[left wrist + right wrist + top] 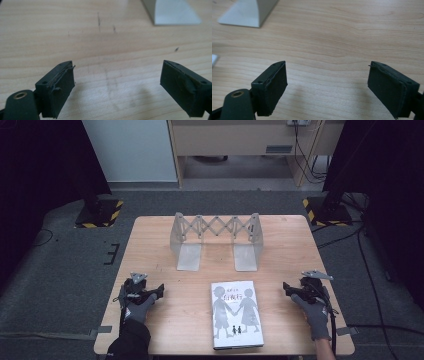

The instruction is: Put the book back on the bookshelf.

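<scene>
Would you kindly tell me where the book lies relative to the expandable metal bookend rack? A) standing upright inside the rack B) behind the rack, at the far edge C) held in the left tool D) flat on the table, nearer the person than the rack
D: the book lies cover-up on the table, between both tools, with the rack standing beyond it.

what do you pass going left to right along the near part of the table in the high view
left gripper → book → right gripper
</scene>
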Demonstrator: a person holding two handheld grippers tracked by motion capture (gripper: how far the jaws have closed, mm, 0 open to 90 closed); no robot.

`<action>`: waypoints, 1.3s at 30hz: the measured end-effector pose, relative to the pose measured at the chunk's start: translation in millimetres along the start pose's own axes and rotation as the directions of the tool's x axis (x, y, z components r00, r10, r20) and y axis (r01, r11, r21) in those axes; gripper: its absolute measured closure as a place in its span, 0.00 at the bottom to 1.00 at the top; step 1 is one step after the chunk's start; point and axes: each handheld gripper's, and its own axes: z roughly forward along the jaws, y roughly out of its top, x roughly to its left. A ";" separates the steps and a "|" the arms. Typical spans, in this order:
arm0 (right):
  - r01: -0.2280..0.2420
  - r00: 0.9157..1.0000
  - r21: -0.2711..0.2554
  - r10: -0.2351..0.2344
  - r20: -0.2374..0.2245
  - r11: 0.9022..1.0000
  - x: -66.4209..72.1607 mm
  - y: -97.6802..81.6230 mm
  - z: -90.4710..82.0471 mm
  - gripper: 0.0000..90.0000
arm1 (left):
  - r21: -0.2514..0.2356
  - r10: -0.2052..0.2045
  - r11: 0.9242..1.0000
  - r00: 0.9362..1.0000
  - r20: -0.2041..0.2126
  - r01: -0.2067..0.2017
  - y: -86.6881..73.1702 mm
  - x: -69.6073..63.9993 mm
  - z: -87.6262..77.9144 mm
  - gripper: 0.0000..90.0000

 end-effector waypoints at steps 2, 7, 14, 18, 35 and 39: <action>-0.007 1.000 -0.017 0.007 -0.011 1.000 1.3 1.4 -5.5 0.19 | -0.017 -0.004 1.000 1.000 0.009 0.004 0.7 -2.0 -3.1 0.14; 0.019 0.999 -0.042 -0.021 -0.038 0.999 8.5 4.1 -15.6 0.19 | -0.085 0.010 0.996 0.999 0.050 -0.005 5.4 -17.1 -17.5 0.15; 0.028 0.996 -0.066 -0.033 -0.083 0.997 21.4 8.4 -24.6 0.19 | -0.117 0.053 0.992 0.994 0.099 -0.041 7.9 -37.1 -25.9 0.15; 0.038 0.993 -0.085 -0.047 -0.110 0.996 30.4 10.7 -29.4 0.19 | -0.125 0.080 0.990 0.989 0.126 -0.064 8.0 -47.8 -28.6 0.15; 0.089 0.967 -0.114 -0.113 -0.226 0.989 70.3 11.3 -32.9 0.20 | -0.123 0.158 0.983 0.967 0.199 -0.136 4.3 -88.1 -30.1 0.15; 0.108 0.957 -0.107 -0.132 -0.257 0.988 84.2 8.7 -31.1 0.21 | -0.121 0.181 0.980 0.957 0.227 -0.156 1.9 -101.8 -28.1 0.15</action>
